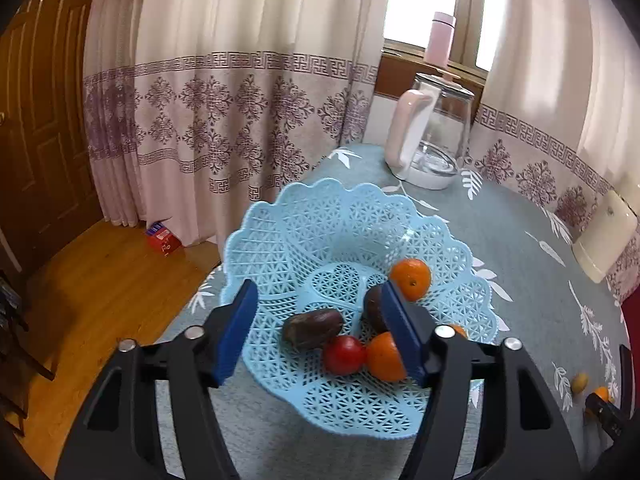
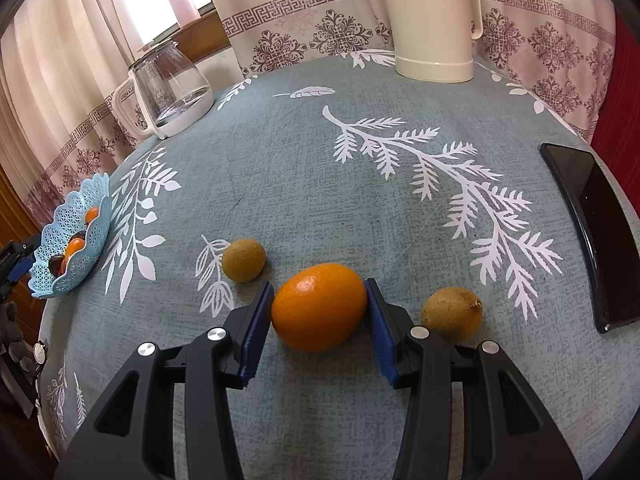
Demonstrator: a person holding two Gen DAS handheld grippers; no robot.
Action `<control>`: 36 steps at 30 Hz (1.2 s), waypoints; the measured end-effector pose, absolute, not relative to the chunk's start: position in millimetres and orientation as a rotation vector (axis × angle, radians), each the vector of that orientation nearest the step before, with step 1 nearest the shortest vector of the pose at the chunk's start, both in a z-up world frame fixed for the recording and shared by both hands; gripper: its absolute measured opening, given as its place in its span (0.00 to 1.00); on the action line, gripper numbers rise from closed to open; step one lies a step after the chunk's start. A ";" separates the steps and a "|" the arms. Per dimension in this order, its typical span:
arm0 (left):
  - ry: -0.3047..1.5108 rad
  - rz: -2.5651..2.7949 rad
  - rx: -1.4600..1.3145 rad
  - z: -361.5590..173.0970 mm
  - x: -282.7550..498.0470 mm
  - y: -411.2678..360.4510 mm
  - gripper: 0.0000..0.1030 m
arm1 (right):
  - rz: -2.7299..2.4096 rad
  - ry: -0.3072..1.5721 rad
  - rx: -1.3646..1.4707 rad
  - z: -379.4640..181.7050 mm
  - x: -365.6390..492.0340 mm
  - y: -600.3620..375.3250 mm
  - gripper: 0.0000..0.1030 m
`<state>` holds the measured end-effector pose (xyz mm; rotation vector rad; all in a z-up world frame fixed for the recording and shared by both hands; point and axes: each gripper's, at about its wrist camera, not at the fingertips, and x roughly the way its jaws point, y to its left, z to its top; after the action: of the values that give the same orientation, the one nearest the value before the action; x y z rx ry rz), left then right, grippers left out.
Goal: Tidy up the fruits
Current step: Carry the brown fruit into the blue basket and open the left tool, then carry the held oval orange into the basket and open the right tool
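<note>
A home, a lived-in room — patterned curtains (image 1: 224, 120) hang across the upper frame over a window (image 1: 420, 0), a wooden door (image 1: 36, 140) stands at far left above wood flooring (image 1: 112, 280). A tablecloth (image 2: 360, 200) printed with leaves fills the centre, bearing a glass kettle (image 2: 168, 84) upper left and a cream jug (image 2: 432, 20) at top.

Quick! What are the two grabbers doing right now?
Left gripper: open, empty, over the blue basket.
Right gripper: shut on the orange fruit, on the table.
</note>
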<state>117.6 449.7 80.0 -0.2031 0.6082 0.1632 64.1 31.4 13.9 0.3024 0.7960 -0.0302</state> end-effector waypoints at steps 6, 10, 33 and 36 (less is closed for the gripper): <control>0.596 0.195 -0.185 82.2 111.9 455.7 0.78 | -0.049 0.799 0.277 15.9 63.3 33.6 0.43; 0.596 0.188 -0.190 81.1 110.3 456.6 0.78 | -0.070 0.799 0.261 18.3 61.4 33.5 0.43; 0.559 0.218 -0.240 91.3 96.2 485.2 0.83 | 0.225 0.656 0.105 106.7 125.1 181.4 0.43; 0.559 0.217 -0.252 92.2 95.5 488.3 0.83 | 0.273 0.662 0.081 109.0 139.1 212.7 0.43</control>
<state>95.5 488.3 92.2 -0.2518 0.5590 0.2170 139.1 212.7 109.0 0.0808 0.6624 0.2732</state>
